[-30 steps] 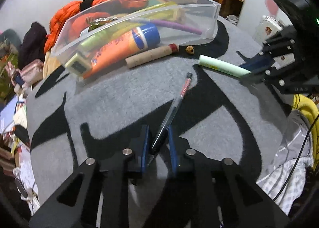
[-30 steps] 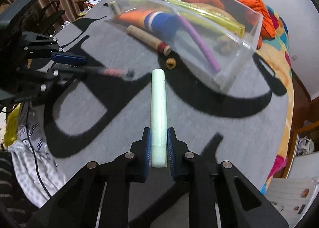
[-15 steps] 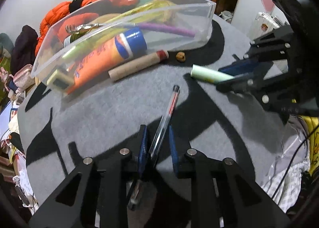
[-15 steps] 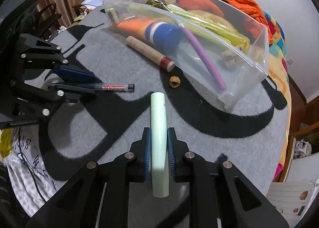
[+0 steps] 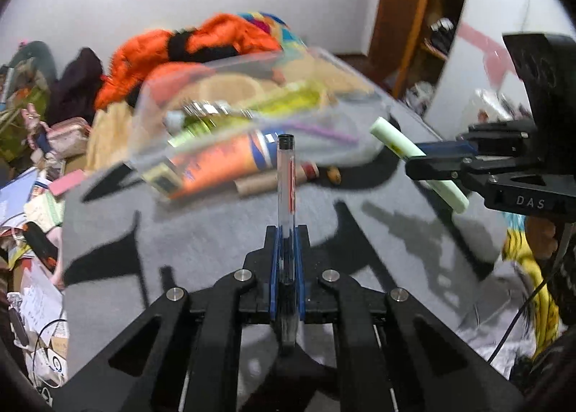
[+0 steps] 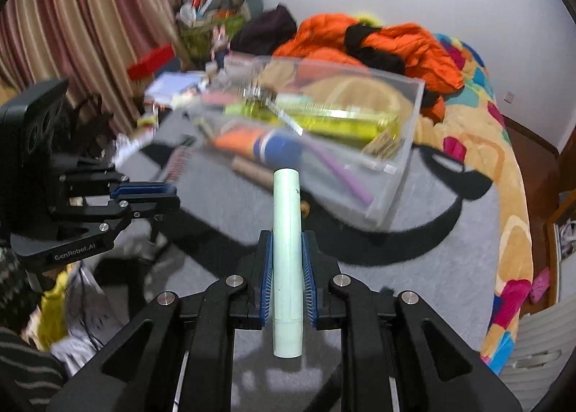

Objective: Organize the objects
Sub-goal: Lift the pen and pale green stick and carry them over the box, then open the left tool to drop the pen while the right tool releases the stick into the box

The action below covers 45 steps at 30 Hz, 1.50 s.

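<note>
A clear pen with a black cap stands up between the blue pads of my left gripper, whose jaws are closing tight on it. It hangs above the grey mat. My right gripper is shut on a pale green tube, also lifted off the mat. In the left wrist view the right gripper holds that tube near the right end of the clear plastic bin. The bin lies ahead of both grippers and is blurred.
The bin holds an orange tube, a yellow-green packet and a purple stick. A brown cork-like roll and a small nut lie on the mat before it. Orange clothing and clutter lie beyond.
Both grippers have risen off the mat, each carrying its item. The pen, which lay slanted on the mat, now points straight ahead in the left jaws. The bin looks lower and farther.
</note>
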Motion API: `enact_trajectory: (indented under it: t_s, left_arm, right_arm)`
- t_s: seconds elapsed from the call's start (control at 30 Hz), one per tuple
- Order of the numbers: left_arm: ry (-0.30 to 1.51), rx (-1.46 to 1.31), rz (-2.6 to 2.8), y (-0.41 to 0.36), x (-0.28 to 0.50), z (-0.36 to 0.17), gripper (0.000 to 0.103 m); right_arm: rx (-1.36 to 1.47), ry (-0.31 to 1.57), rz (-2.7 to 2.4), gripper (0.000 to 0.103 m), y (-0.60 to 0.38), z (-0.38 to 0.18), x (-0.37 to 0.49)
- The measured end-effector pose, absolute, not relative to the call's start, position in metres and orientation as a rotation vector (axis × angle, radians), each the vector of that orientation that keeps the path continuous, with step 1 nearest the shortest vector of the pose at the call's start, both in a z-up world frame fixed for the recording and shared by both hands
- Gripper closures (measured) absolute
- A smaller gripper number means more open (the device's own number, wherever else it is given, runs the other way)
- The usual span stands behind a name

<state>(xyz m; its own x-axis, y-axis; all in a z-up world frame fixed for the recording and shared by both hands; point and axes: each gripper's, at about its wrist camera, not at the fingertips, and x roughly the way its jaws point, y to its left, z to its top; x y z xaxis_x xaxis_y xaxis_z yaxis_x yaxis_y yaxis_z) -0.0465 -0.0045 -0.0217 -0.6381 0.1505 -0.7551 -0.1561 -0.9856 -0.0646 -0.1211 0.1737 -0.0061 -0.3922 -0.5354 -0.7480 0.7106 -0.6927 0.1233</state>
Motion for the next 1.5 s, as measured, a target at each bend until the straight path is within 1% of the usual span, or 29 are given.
enact_trajectory:
  t_s: [0.13,0.3,0.47,0.77,0.93,1.1,1.23,1.37,1.5]
  left_arm:
    - [-0.049,-1.146,2.786,-0.017,-0.043,0.0,0.096]
    - [-0.12,-1.055,2.843,-0.028,-0.048,0.022,0.096]
    - [-0.176,-0.972,2.891,-0.036,-0.057,0.043,0.096]
    - [-0.23,-0.892,2.916,-0.04,-0.081,0.066,0.096]
    - [-0.235,-0.886,2.923,-0.039,-0.098,0.068,0.096]
    - [-0.261,-0.909,2.916,-0.04,-0.119,0.057,0.096]
    - [-0.33,-0.966,2.863,-0.044,-0.135,0.041,0.096]
    - [-0.321,-1.02,2.855,-0.043,-0.147,0.028,0.096]
    - [-0.354,-1.066,2.843,-0.047,-0.156,0.017,0.096]
  right_arm:
    - [0.956,0.18,-2.156,0.089,0.178,0.018,-0.125]
    - [0.86,0.152,-2.23,0.089,0.176,0.044,-0.128]
    - [0.796,0.151,-2.251,0.089,0.167,0.06,-0.134]
    - [0.756,0.195,-2.278,0.089,0.147,0.068,-0.16]
    - [0.769,0.215,-2.29,0.089,0.134,0.062,-0.182]
    - [0.791,0.257,-2.31,0.089,0.123,0.05,-0.2]
    - [0.838,0.29,-2.306,0.089,0.115,0.032,-0.212]
    - [0.888,0.312,-2.289,0.089,0.108,0.013,-0.222]
    - [0.924,0.324,-2.272,0.089,0.102,-0.001,-0.227]
